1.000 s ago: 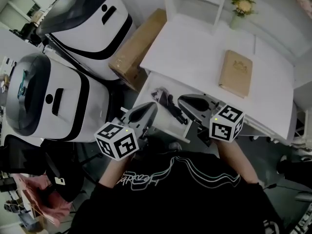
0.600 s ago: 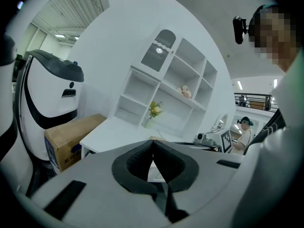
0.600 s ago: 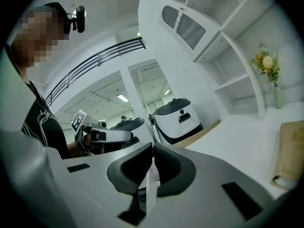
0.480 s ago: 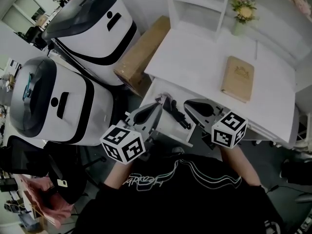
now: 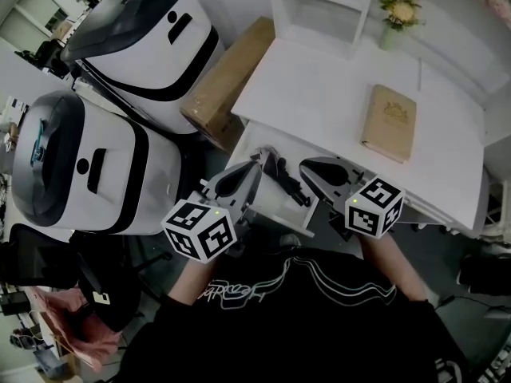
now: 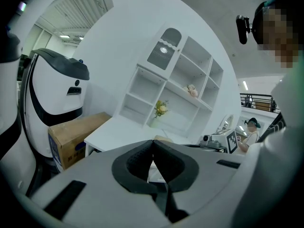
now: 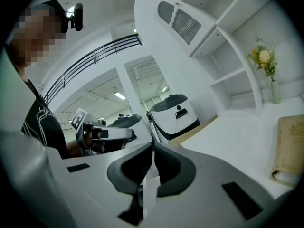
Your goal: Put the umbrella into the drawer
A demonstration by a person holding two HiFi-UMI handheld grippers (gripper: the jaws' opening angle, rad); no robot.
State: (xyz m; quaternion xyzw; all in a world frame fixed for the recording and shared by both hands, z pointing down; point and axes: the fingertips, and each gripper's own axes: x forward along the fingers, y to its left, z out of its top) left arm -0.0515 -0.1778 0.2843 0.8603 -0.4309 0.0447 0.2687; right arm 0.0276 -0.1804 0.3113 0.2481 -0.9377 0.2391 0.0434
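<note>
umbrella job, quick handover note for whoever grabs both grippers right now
Left gripper: shut, empty, at the drawer's left side.
Right gripper: shut, empty, at the drawer's right side.
Things: the black folded umbrella lies in the open white drawer under the white desk.
Done: the umbrella looks to be in.
Left: probably just pushing the drawer closed.

Partly hidden behind the grey left gripper (image 5: 254,168): black folded umbrella (image 5: 283,180) in open white drawer (image 5: 271,204). Cut off at right gripper view's edge: tan hardcover book (image 7: 289,148).
</note>
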